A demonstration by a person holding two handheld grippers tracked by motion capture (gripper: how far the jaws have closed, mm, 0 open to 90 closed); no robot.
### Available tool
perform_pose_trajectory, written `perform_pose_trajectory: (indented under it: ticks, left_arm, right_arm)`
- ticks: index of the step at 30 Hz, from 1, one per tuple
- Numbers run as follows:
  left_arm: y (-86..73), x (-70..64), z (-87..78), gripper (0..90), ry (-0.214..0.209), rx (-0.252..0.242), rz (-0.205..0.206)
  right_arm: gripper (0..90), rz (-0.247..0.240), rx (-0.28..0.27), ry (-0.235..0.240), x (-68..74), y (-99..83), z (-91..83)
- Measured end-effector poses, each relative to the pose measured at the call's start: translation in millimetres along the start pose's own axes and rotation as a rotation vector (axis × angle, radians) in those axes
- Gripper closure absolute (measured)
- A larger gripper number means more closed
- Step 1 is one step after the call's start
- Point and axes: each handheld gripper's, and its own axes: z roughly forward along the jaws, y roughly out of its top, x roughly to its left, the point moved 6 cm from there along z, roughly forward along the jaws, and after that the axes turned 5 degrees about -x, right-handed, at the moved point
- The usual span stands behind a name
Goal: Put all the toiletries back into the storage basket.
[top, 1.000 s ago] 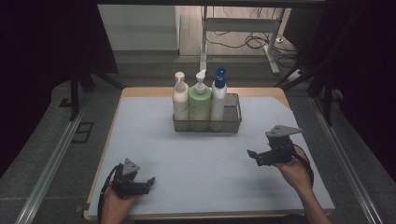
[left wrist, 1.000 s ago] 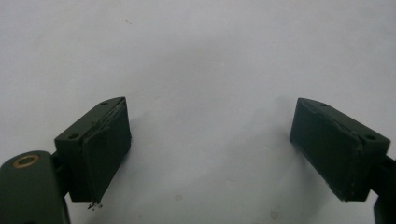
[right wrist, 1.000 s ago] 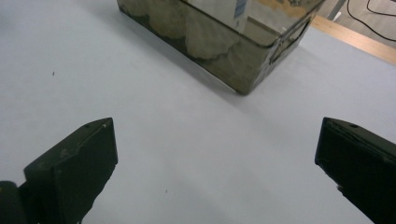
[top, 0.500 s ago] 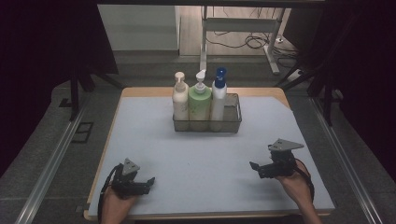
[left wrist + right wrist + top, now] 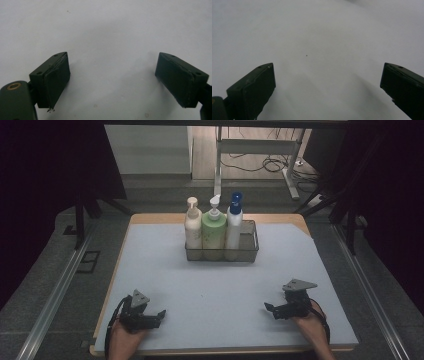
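Grippers left (image 5: 159,314), right (image 5: 270,309) low over mat (image 5: 220,285), fingers spread, empty

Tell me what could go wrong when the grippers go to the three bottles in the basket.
The three pump bottles stand tall and packed side by side in the wire basket; pulling one may tip its neighbours. The open left gripper and right gripper sit low on the mat and may drag it.
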Motion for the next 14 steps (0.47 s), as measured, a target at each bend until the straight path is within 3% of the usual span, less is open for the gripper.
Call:
perform_pose_trajectory:
  ticks: [7, 14]
  left_arm:
    - [0.0, -0.1, 0.0, 12.3, 0.000, -0.001, 0.000]
    - [0.0, -0.1, 0.1, 12.3, 0.000, 0.002, 0.000]
  right_arm:
    - [2.0, -0.015, 0.034, -0.005, 1.3, -5.4, 5.1]
    - [1.5, 0.001, 0.042, 0.006, 0.5, -6.5, 6.0]
